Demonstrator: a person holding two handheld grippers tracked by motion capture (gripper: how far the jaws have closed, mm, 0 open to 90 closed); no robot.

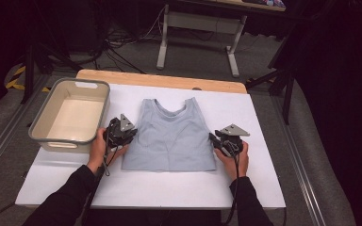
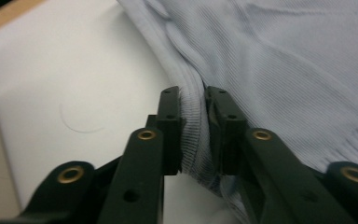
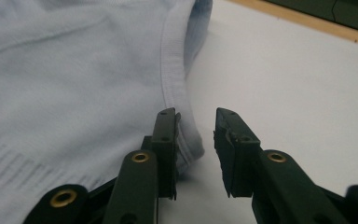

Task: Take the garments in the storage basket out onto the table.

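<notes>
- We see a pale blue top lying flat on the white table, neck towards the far edge; its hem faces the person.
- The left gripper sits at the top's left side seam; in the left gripper view its jaws stand narrow with the ribbed edge of the cloth bunched between them; the fabric fills the gap, but we cannot tell whether the pads press on it.
- The right gripper sits at the top's right side edge; in the right gripper view its jaws stand partly apart; the hem of the top touches the inner face of the left-hand jaw, while bare table shows between the cloth and the other jaw; nothing is clamped.
- A grey tub stands on the table to the left of the top, just beside the left gripper.
</notes>
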